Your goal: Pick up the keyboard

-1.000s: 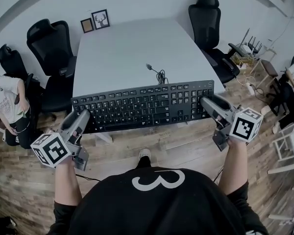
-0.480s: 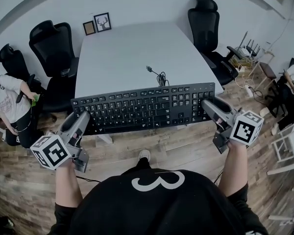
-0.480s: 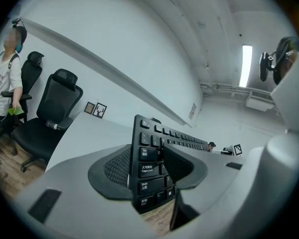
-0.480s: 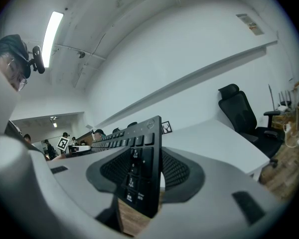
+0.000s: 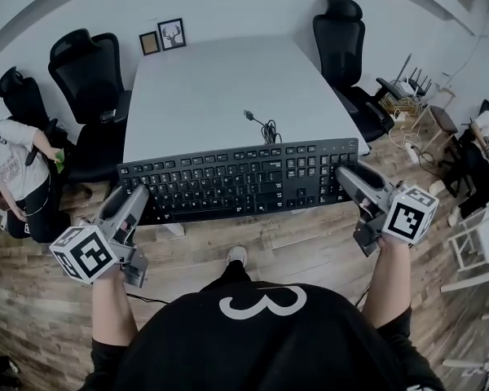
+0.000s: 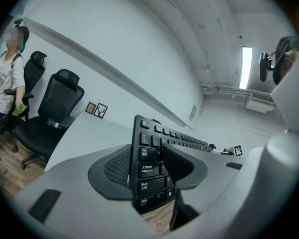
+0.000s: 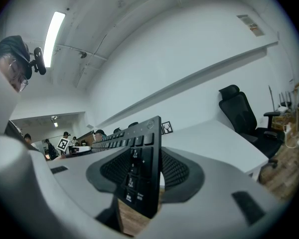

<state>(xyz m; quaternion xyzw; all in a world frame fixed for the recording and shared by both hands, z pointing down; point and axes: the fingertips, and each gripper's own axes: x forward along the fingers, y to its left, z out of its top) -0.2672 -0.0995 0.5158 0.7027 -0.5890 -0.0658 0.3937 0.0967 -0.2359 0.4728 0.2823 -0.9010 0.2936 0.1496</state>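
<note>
Black keyboard (image 5: 240, 177) over 6 o'clock edge of desk (image 5: 220, 80), apparently lifted | left tongs (image 5: 137, 195) pinching its 9 o'clock end, right tongs (image 5: 345, 173) its 3 o'clock end | tip: raise both ends level, together; mind cable (image 5: 265, 125) trailing toward 12 o'clock

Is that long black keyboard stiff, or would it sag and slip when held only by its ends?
Probably stiff: the keyboard runs straight between the left gripper and right gripper, no sag visible. Likely light, since end grips alone seem to carry it. The cable lying on the table may tug as it rises.
</note>
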